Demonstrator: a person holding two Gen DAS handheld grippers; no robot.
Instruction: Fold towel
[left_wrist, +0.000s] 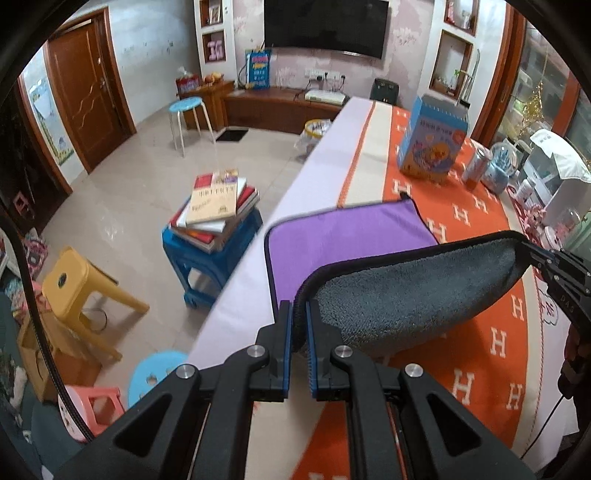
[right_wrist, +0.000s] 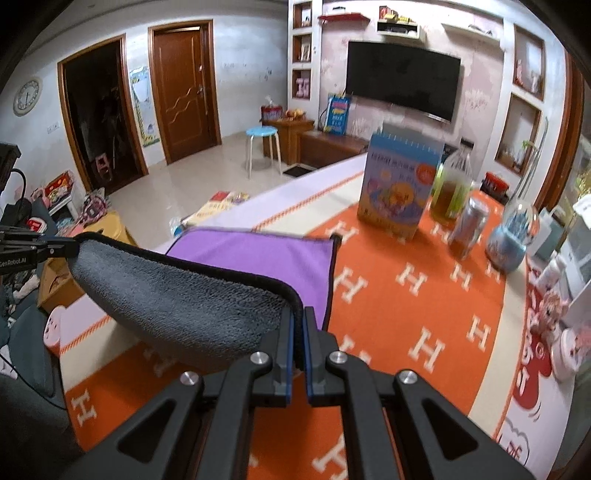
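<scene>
Tablecloth first: orange woven cloth with white H letters (right_wrist: 413, 280) and a cream and lilac border covers the whole table, in a tiled living room with a black wall-mounted TV (right_wrist: 404, 79) and a brown wooden door (right_wrist: 184, 96).

Purple-and-grey microfibre towel with black trim (left_wrist: 347, 236) lies partly flat on that cloth, purple side up, while its near edge is lifted so the fluffy grey underside faces the cameras. Left gripper (left_wrist: 300, 317) is clamped on one lifted corner and right gripper (right_wrist: 298, 321) is clamped on the other, with the black hem stretched between them.

Only the left view shows the stack of books on a blue plastic stool (left_wrist: 214, 221) on the floor beside the table. Only the right view shows a round wall clock (right_wrist: 27, 96).

A blue spiral-bound children's calendar (right_wrist: 400, 192) stands upright on the cloth beyond the towel, with jars just beside it.
</scene>
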